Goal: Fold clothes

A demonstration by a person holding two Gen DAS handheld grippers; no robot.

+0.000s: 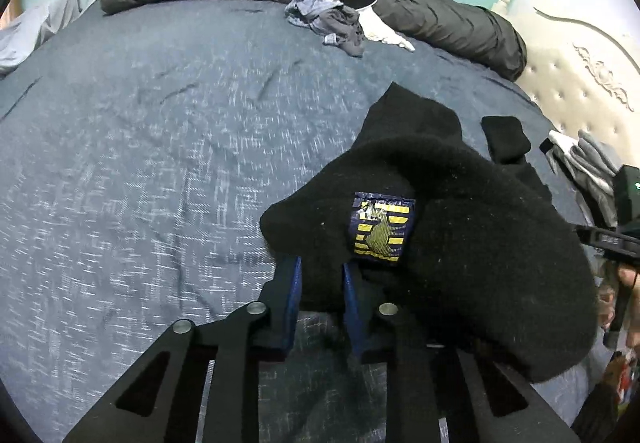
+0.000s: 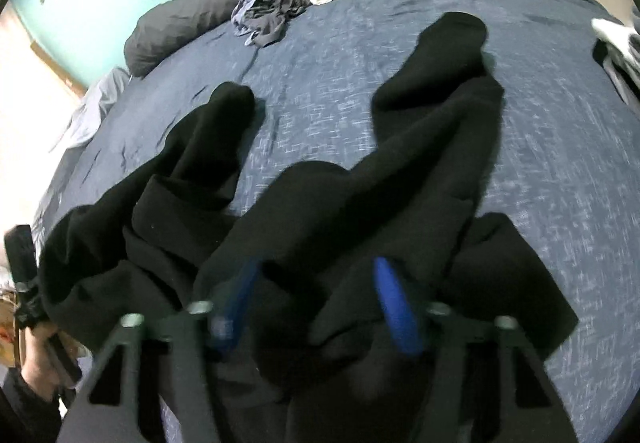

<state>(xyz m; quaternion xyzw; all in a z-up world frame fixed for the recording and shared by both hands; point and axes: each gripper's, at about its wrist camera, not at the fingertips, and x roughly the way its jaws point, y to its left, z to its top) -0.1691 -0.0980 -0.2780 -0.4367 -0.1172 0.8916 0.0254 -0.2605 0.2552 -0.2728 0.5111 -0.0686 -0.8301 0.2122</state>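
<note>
Left hand-held gripper (image 1: pixel 320 275) clamped on black garment (image 1: pixel 440 223) (woven label up); right hand-held gripper (image 2: pixel 316 283) spread wide, fabric draped between. Bed (image 1: pixel 160 163) bare toward 10 o'clock; clothes pile (image 1: pixel 332 19) at 12.

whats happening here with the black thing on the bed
A person is folding laundry on a bed, with a claw in each hand. The left claw is shut on a black garment near its sewn label. The right claw has fabric between its fingers, but its grip is unclear. More clothes lie bunched by the pillows.
</note>
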